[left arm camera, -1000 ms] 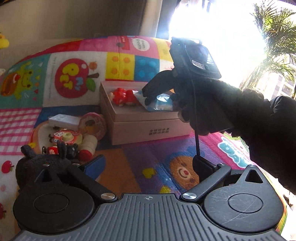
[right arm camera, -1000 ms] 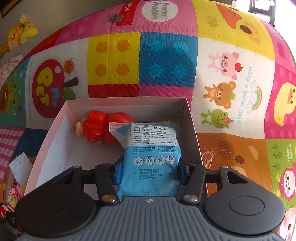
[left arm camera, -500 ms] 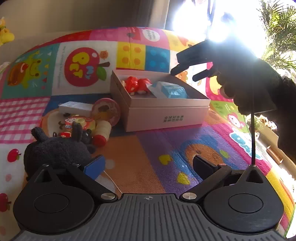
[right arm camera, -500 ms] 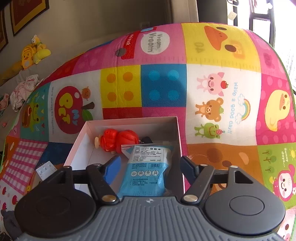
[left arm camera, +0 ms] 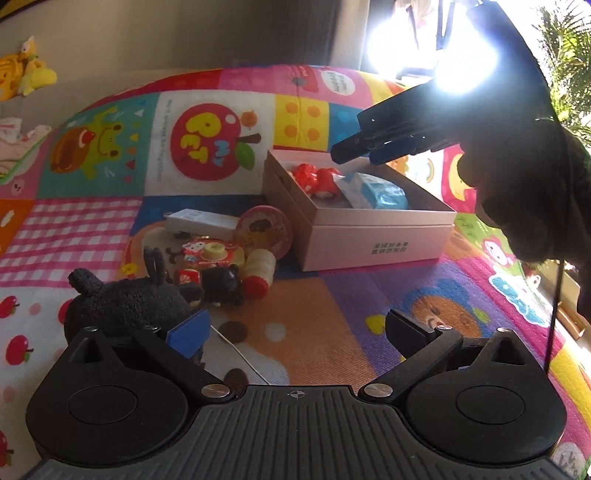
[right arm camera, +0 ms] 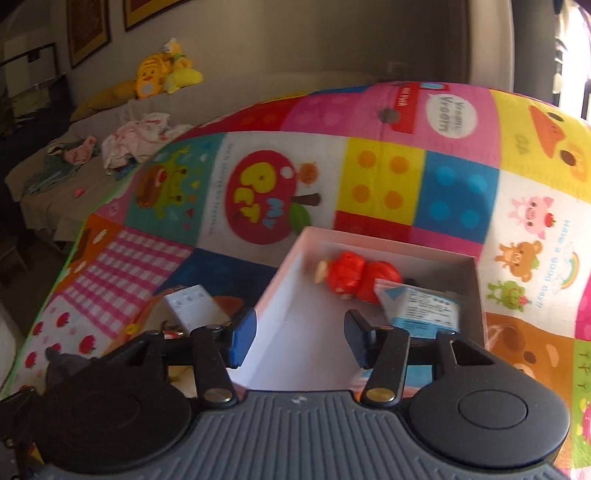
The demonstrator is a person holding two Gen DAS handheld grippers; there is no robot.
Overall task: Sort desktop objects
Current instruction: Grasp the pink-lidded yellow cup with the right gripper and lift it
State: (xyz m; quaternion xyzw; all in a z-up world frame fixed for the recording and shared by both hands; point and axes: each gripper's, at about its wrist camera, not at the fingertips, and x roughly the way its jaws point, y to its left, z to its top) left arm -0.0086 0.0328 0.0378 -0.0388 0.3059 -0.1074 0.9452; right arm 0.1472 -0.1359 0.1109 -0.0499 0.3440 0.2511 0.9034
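Left view only: black plush point(left arm camera: 125, 302). Right view only: yellow plush point(right arm camera: 155, 75). Mat point(right arm camera: 448, 116) reads "Vroom Vroom". My right gripper point(right arm camera: 299, 334) and left gripper point(left arm camera: 295, 332): both agape, empty.

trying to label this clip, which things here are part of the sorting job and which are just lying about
Part of the job:
- pink box
- red toy and blue packet in it
- black plush, round pink tin, white box on the mat

Lying about:
- yellow plush toys
- crumpled clothes
- wall pictures
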